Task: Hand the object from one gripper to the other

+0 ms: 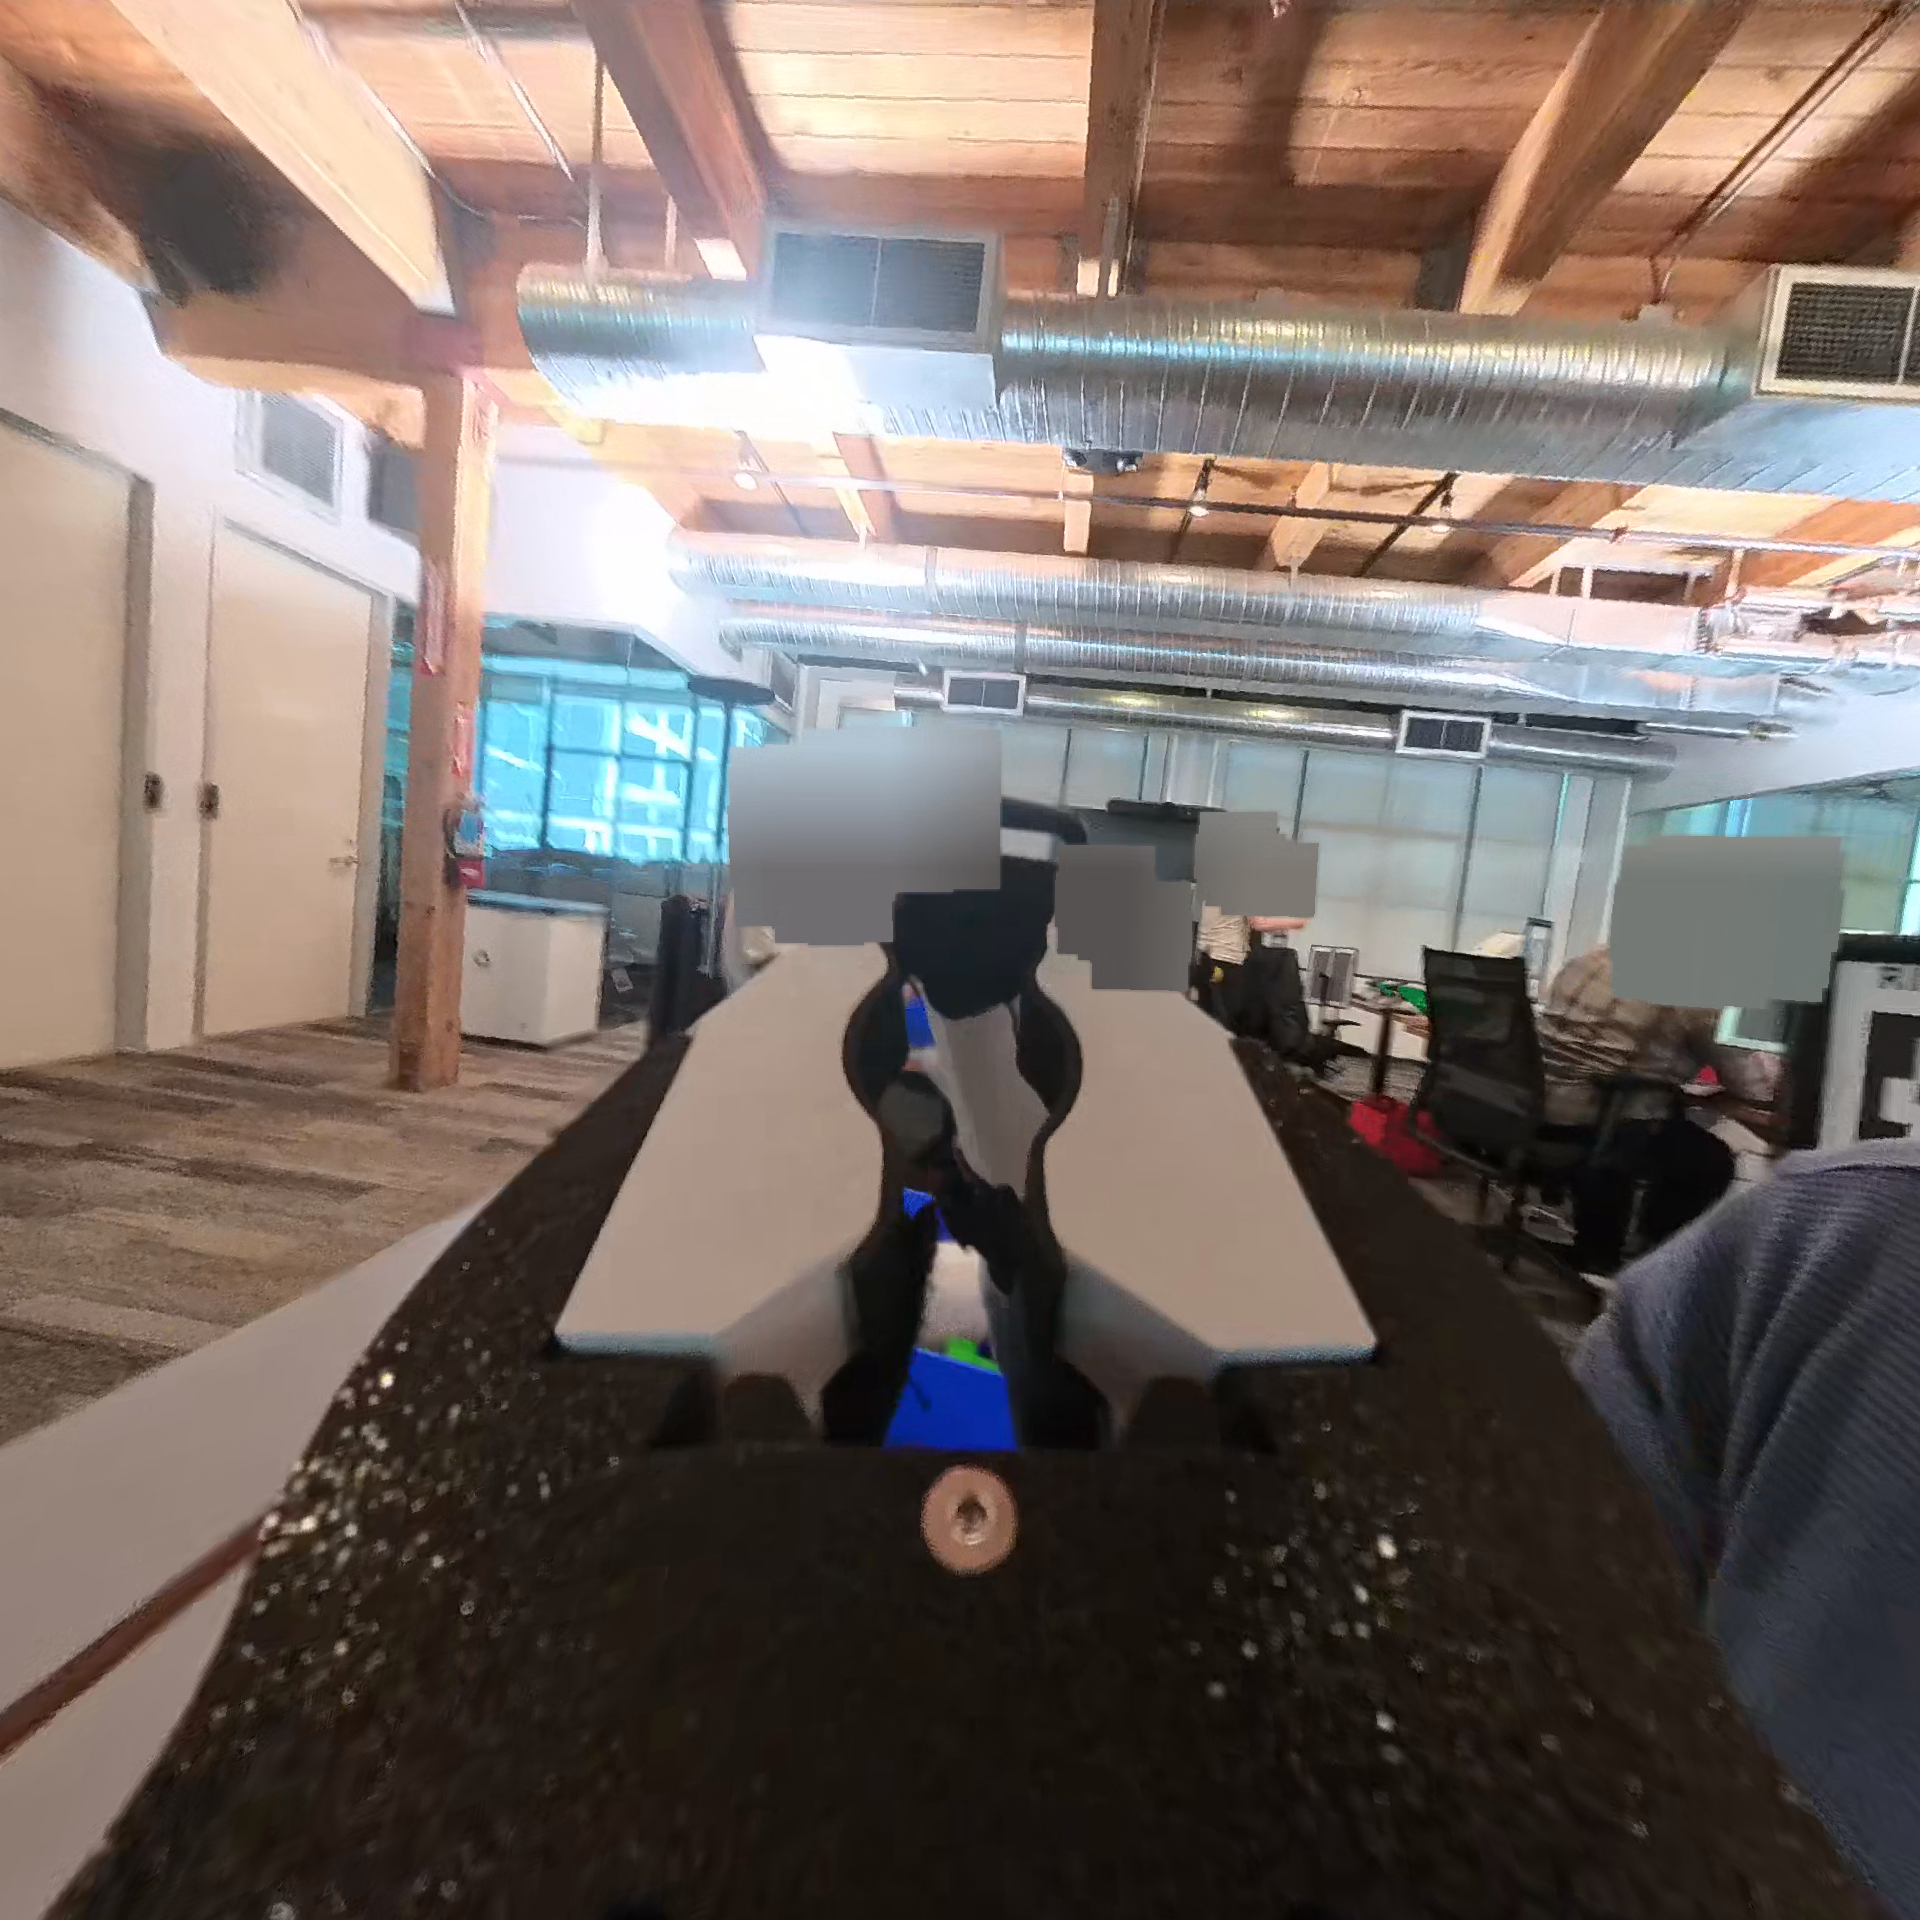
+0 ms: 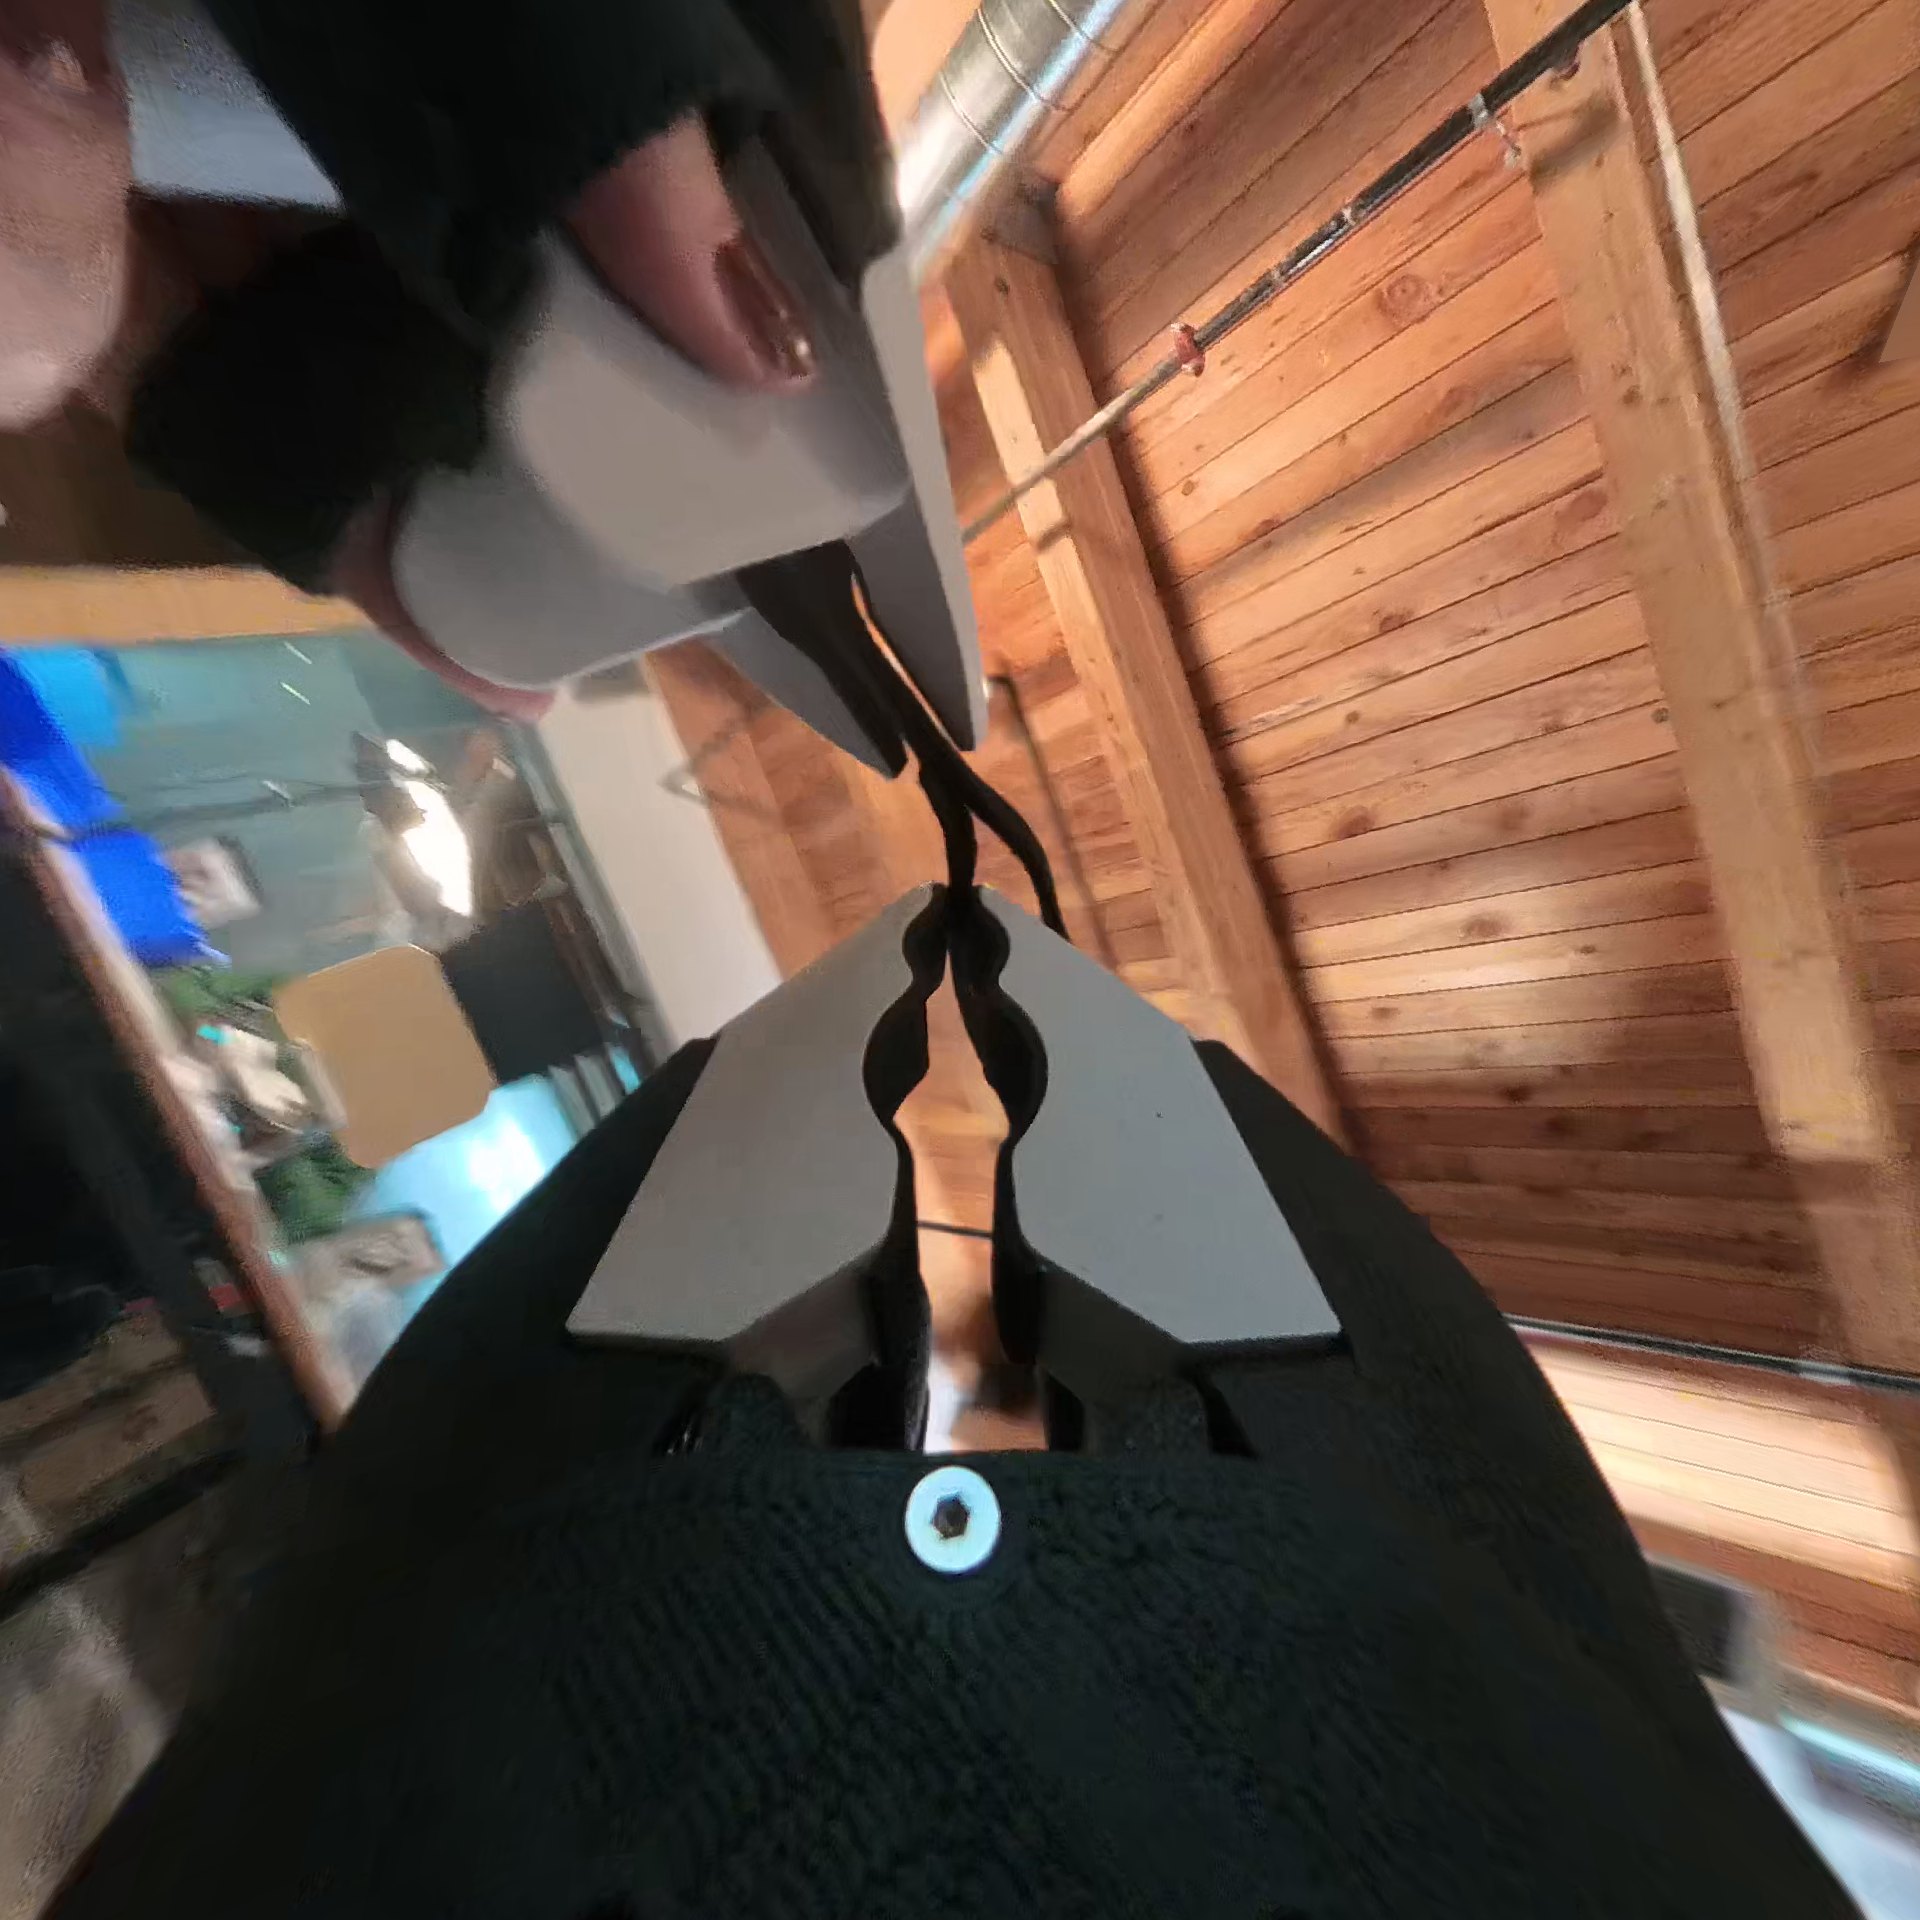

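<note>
The object is a thin black cord (image 2: 940,821) in two twisted strands. In the right wrist view my right gripper (image 2: 951,902) is shut on its lower end, fingertips touching. The cord runs up into the tips of my left gripper (image 2: 914,740), which a hand in a black fingerless glove (image 2: 395,260) holds facing mine, tip to tip. In the left wrist view my left gripper (image 1: 961,961) has its fingers a little apart. The right gripper's grey finger (image 1: 987,1081) and black body show through that gap. The cord itself is hard to make out there.
Both grippers are raised and tilted towards a wooden ceiling (image 2: 1455,727) with beams and silver ducts (image 1: 1299,364). Office chairs (image 1: 1475,1049), desks and seated people are far off at the right. A blue sleeve (image 1: 1787,1455) is close at the right. Blue bins (image 2: 125,862) are at the left.
</note>
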Available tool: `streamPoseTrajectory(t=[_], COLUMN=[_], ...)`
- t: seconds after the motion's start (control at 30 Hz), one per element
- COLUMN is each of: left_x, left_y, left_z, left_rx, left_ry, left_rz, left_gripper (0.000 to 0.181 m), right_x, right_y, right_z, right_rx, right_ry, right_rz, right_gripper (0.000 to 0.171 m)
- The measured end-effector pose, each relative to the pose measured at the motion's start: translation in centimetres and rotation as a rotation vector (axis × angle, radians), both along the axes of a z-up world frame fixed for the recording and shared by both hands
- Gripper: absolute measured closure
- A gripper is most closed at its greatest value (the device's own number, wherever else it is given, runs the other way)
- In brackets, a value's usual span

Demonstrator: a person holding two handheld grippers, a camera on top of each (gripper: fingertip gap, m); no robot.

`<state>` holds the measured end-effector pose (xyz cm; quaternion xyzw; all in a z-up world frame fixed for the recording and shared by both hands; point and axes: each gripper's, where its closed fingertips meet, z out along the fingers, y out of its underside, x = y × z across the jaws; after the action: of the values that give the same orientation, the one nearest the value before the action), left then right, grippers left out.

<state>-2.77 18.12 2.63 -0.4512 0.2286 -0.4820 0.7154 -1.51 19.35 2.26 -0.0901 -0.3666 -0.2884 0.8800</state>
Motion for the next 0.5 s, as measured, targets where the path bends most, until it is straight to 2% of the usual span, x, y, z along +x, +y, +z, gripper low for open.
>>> streamPoseTrajectory(t=[0.03, 0.1, 0.2, 0.37, 0.43, 0.5], left_x=[-0.5, -1.6, -2.3, -1.6, -1.6, -1.6], left_y=[-0.1, -0.1, -0.9, -4.0, -5.1, -6.2], left_z=[0.3, 0.7, 1.0, -0.7, -1.5, -2.4], left_rx=[0.033, 0.090, 0.204, 0.363, 0.413, 0.446], left_ry=[-0.007, -0.010, 0.031, 0.173, 0.216, 0.258], left_rz=[0.031, 0.107, 0.155, -0.044, -0.113, -0.185], left_gripper=[0.169, 0.169, 0.169, 0.169, 0.169, 0.169], right_x=[-0.4, -0.8, 0.1, 1.9, 2.3, 2.7], right_y=[-0.1, -0.4, -0.3, 0.5, -0.2, -1.8], right_z=[-0.5, -1.1, 0.0, 0.1, -0.6, -2.0], right_rx=[-0.081, -0.320, -0.710, -1.294, -1.495, -1.620], right_ry=[-0.021, -0.035, 0.053, 0.083, -0.006, -0.178], right_rz=[0.110, 0.391, 0.799, 1.356, 1.552, 1.663], right_gripper=[0.169, 0.144, 0.128, 0.114, 0.107, 0.099])
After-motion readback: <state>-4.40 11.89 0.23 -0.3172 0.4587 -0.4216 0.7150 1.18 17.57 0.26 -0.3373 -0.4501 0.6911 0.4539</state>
